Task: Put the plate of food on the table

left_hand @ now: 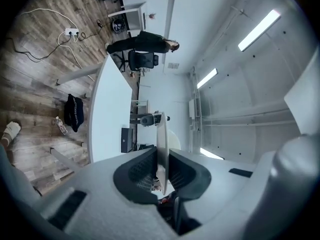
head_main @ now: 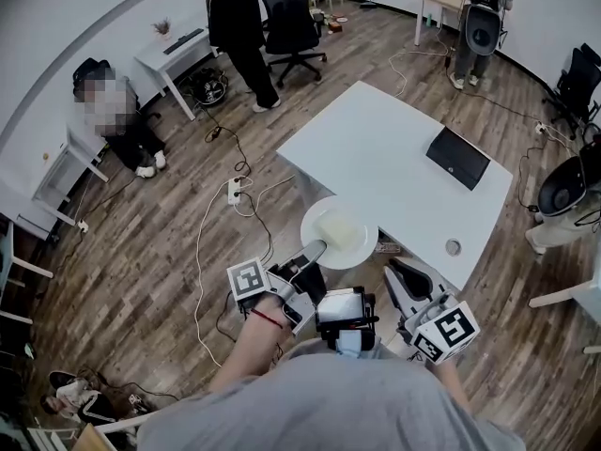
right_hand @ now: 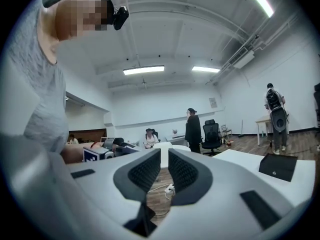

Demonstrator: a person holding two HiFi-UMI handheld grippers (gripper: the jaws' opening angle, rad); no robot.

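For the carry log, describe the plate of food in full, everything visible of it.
The plate is round, white and shallow, ceramic by its look, with pale yellowish food on its middle. It is held about level. In the head view it overlaps the near edge of the white table; whether it touches the table I cannot tell. The left gripper is shut on its near rim.

Wood floor (head_main: pixel 141 280), white walls (head_main: pixel 56 26), black office chair (head_main: pixel 289 17), strip lights (right_hand: pixel 144 70) overhead.

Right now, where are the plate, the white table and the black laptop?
plate (head_main: pixel 362 250): head view, bare right rim.
white table (head_main: pixel 376 148): head view, bare top.
black laptop (head_main: pixel 457 158): head view, middle of its lid.
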